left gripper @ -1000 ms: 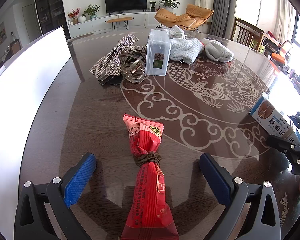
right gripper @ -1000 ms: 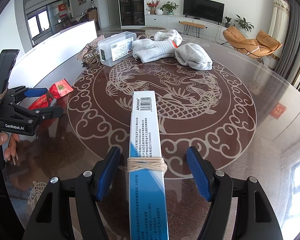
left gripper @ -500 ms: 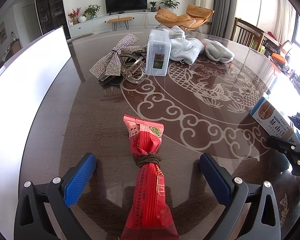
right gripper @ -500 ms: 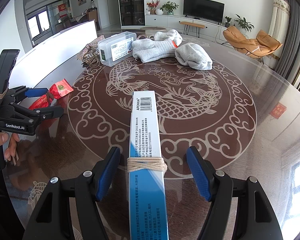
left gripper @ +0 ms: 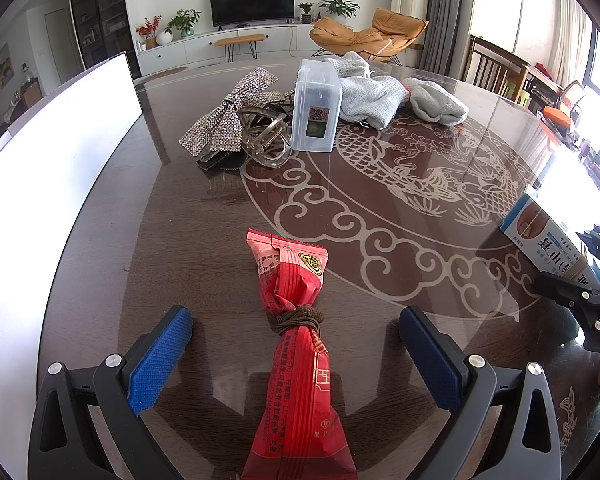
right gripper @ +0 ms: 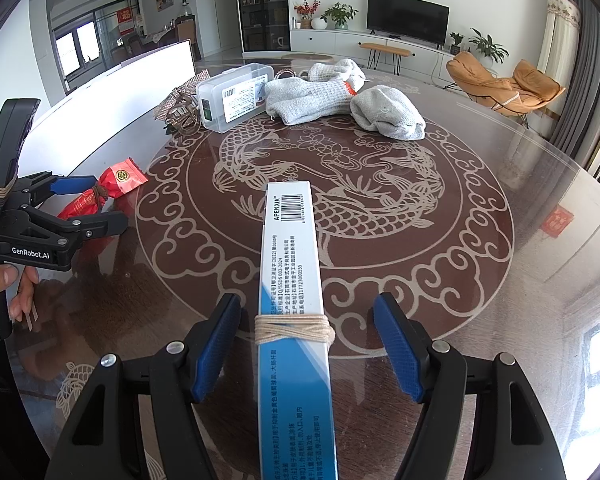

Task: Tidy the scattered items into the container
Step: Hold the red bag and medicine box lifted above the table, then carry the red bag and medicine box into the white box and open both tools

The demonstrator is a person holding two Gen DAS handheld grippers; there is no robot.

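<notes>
Crinkly red packet (left gripper: 296,344) between ribbed pads (left gripper: 160,360)

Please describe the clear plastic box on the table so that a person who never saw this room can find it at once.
Look at the far side of the round dark table with the fish pattern. There lies a small group of things: a glittery bow, a hair claw and grey knitted gloves. The clear plastic box is between them, the only hard, see-through item, with a printed label.

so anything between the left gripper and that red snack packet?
No. The red snack packet already lies on the table between the open blue pads of the left gripper, neither pad touching it.
</notes>
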